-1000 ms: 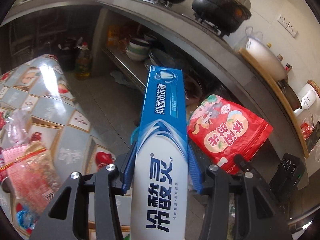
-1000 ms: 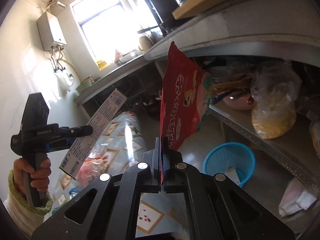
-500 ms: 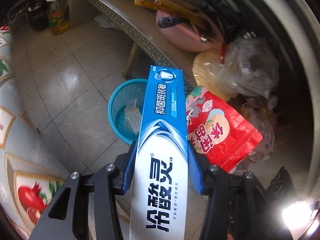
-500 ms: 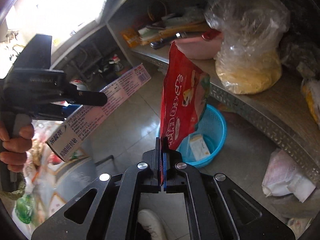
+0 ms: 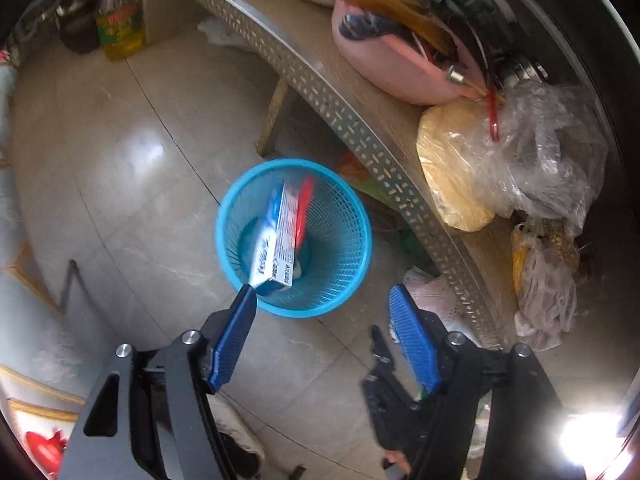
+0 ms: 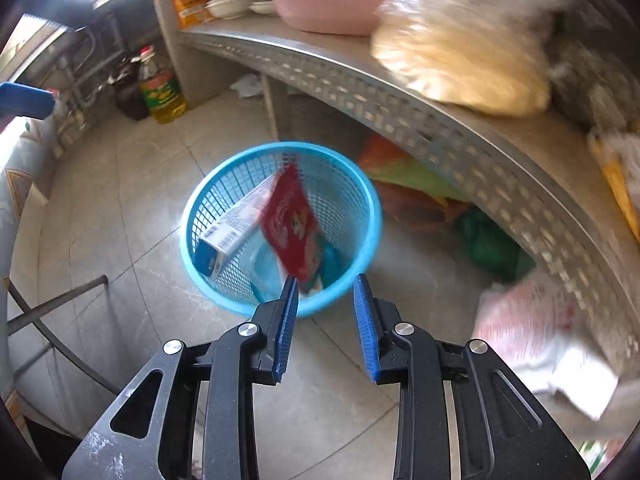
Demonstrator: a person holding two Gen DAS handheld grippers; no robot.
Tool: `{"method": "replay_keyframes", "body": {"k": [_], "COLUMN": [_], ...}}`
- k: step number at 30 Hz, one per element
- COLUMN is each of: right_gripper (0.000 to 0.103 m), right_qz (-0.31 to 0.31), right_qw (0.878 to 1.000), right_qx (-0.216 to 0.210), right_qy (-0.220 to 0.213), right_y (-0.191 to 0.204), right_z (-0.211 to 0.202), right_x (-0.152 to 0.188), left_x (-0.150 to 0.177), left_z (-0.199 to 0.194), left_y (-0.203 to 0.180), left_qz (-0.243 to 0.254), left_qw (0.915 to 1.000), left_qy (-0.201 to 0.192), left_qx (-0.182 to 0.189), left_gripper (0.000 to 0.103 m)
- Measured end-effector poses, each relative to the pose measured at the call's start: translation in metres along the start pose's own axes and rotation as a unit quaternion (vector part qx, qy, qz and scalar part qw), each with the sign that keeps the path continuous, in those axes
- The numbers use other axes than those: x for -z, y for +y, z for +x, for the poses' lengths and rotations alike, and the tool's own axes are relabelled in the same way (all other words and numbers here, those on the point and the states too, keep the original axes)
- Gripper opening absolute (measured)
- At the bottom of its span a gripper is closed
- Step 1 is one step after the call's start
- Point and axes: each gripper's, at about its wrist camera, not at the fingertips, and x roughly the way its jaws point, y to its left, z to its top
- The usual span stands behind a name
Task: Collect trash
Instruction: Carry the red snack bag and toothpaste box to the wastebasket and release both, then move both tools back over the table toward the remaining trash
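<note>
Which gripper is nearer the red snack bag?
Right. The right gripper hangs just above the red snack bag, which has left its just-opened jaws for the blue basket. The left gripper stands open over the toothpaste box beside it.

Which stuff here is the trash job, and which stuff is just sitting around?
Trash job:
- blue basket
- toothpaste box
- red snack bag
- left claw and right claw, both open

Just sitting around:
- oil bottle
- pink basin
- bagged yellow food

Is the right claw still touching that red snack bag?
Apart. In the right wrist view the right claw has just been opening, nothing between its jaws, and the red snack bag lies beyond them inside the blue basket.
</note>
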Motion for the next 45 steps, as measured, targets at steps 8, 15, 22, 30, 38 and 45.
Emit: {"method": "replay_keyframes", "body": {"k": [8,15,22,30,38,45], "right_gripper": [0.029,0.043,0.067,0.074,0.076,0.076], "right_qz": [-0.01,-0.028,-0.062,-0.088,-0.128,-0.16], "right_qw": [0.999,0.997,0.982,0.957,0.943,0.929], "right_qx": [-0.003,-0.039,-0.12,-0.243,-0.295,-0.329], "right_qy": [-0.031,-0.066,-0.131,-0.13,-0.087,-0.053], "right_y": [-0.006,0.01,0.033,0.068,0.123,0.174], "right_z": [-0.055,-0.113,-0.197,-0.25,-0.256,-0.261], "right_x": [0.021,0.022,0.008,-0.001,0.008,0.019], "left_x": [0.035,0.1,0.19,0.283,0.378,0.433], "left_z": [-0.075,-0.168,-0.252,-0.3,-0.336,-0.346], "left_y": [0.0,0.009,0.037,0.091,0.162,0.205], "left_qz": [0.03,0.058,0.046,0.008,-0.075,-0.117], "left_qw": [0.9977,0.9885,0.9722,0.9597,0.9356,0.9195], "left_qy": [-0.06,-0.14,-0.229,-0.276,-0.329,-0.341], "left_qx": [-0.009,-0.008,-0.016,-0.053,-0.102,-0.155], "left_gripper": [0.067,0.078,0.083,0.095,0.097,0.097]}}
